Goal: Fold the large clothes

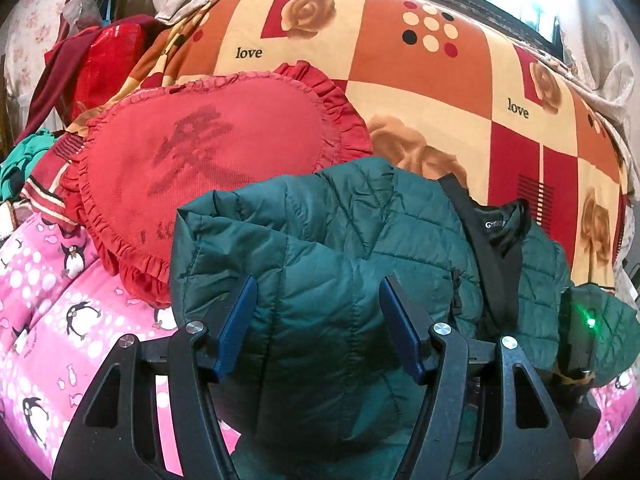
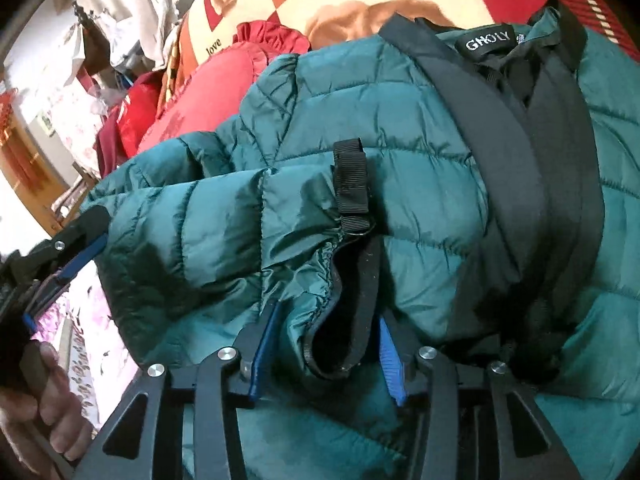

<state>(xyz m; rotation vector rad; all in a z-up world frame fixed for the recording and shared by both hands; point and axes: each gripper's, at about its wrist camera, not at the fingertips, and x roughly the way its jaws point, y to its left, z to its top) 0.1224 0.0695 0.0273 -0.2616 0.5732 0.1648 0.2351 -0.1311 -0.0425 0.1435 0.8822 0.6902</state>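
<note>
The left gripper (image 1: 316, 320) has its blue pads pressed into a fold of the dark green quilted jacket (image 1: 320, 240), which lies on a pink penguin-print sheet (image 1: 48, 300) beside a red heart-shaped ruffled pillow (image 1: 192, 168).

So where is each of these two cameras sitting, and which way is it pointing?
Left wrist: rides on the left gripper, looking along its blue fingers at the green puffer jacket, with a red heart cushion and rose blanket behind.
Right wrist: rides on the right gripper, looking at the jacket's sleeve cuff; the person's hand shows at lower left.
Shared: the jacket, its black collar label, the cushion and each other's gripper.
</note>
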